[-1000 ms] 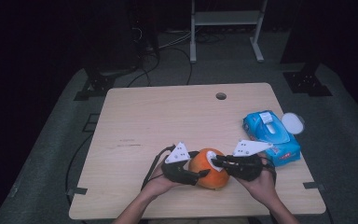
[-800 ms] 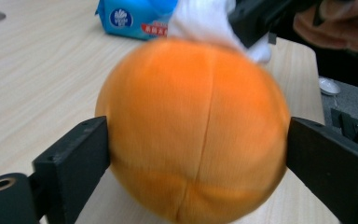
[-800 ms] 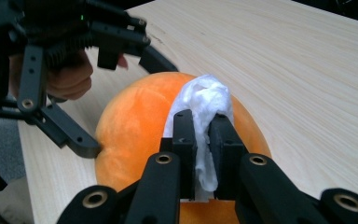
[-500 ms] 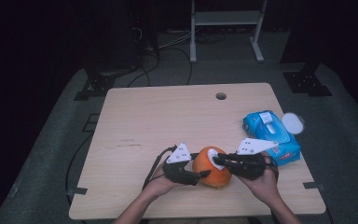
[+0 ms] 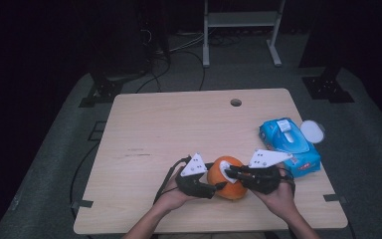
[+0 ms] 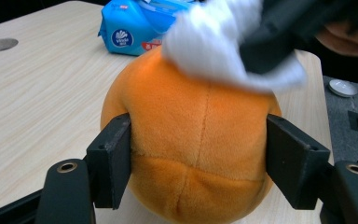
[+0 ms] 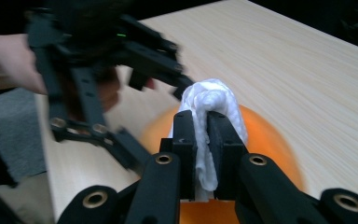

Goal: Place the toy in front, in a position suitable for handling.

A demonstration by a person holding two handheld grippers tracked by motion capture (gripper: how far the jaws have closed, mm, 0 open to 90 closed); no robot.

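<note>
My left claw [image 6: 198, 158] clamps the orange plush ball [image 6: 191, 149] from both sides, one pad pressing each flank; its jaws have just been shifting, closing then easing a little, with the ball between them throughout. The ball is round, so I can name no long axis; its seam runs straight away from the claw. My right claw [image 7: 201, 135] stands narrow, pinching a white wipe [image 7: 209, 105] pressed on the ball's top, just beyond the left claw's pads. Farther off behind the right claw lies the blue wipe pack [image 5: 289, 144], its top flap open, contents hidden from me.
</note>
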